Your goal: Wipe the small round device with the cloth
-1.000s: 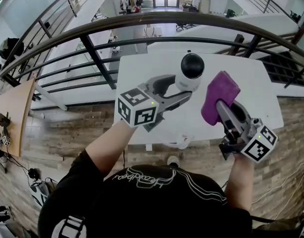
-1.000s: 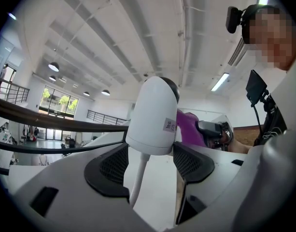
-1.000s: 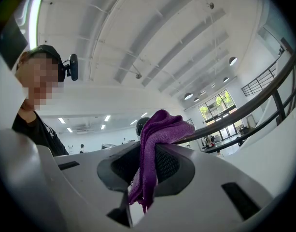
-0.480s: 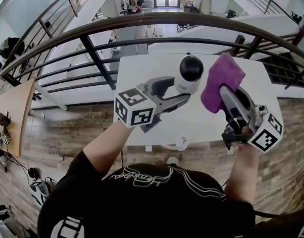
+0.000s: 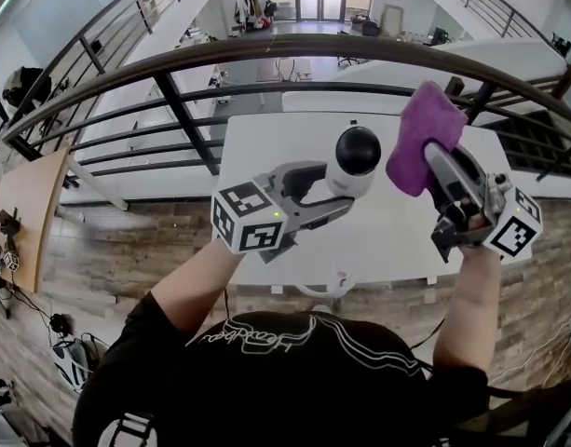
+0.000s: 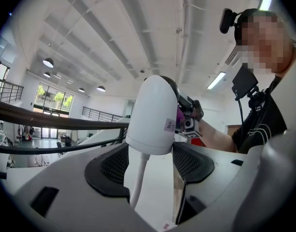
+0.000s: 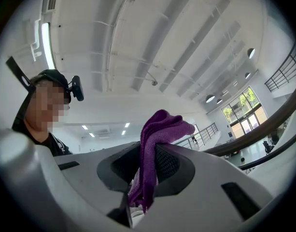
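The small round device [image 5: 357, 159], white with a black dome, is held above the white table [image 5: 387, 240] with my left gripper [image 5: 344, 186] shut on its lower part. In the left gripper view its white body [image 6: 154, 115] stands between the two pads of that gripper [image 6: 150, 161], and a white cable [image 6: 138, 178] hangs down from it. The folded purple cloth [image 5: 423, 138] sits just right of the device, a small gap apart. My right gripper [image 5: 434, 161] is shut on it. In the right gripper view the cloth [image 7: 157, 139] sticks up out of that gripper [image 7: 147, 168].
A dark metal railing [image 5: 266, 49] curves across just beyond the table, with a drop to a lower floor behind it. A white cable loop [image 5: 336, 282] hangs at the table's near edge. Wood flooring surrounds the table.
My right gripper has risen and moved farther away with the cloth, which now sits higher beside the device. The left gripper and the device have barely moved.
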Tool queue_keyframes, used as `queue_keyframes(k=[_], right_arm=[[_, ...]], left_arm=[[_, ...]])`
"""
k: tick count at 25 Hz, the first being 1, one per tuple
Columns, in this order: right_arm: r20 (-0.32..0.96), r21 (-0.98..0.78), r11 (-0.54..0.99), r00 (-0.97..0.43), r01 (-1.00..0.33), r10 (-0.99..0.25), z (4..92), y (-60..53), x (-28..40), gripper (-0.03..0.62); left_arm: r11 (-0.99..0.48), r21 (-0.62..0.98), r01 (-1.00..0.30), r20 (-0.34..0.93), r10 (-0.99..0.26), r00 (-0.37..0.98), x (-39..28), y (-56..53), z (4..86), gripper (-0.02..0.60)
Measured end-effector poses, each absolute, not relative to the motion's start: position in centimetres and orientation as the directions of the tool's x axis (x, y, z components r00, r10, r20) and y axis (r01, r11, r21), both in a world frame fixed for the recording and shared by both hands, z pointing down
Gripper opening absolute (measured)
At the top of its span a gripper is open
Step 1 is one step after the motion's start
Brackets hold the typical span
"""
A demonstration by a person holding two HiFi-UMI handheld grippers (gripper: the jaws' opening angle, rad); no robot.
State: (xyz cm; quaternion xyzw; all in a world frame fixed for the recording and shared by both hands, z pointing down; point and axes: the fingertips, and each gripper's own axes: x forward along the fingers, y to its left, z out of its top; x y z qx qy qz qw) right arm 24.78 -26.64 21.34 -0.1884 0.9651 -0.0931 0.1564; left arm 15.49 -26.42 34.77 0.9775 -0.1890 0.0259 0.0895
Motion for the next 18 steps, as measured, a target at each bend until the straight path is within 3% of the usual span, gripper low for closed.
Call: queue_keyframes(k=[8, 18], right_arm=[[-0.167, -0.102, 0.956, -0.942, -0.276, -0.29, 21.1, -27.8, 22.2, 0.063], [-0.101, -0.087, 0.975, -0.971, -0.206, -0.214, 22.4, -29.8, 21.0, 0.061]], left_arm=[[-0.919, 0.154, -0.362, 0.083, -0.353, 0.932, 15.5, -26.6, 34.7, 0.296], [-0.919, 0.161, -0.36, 0.095, -0.349, 0.932, 16.1, -26.7, 34.7, 0.296]])
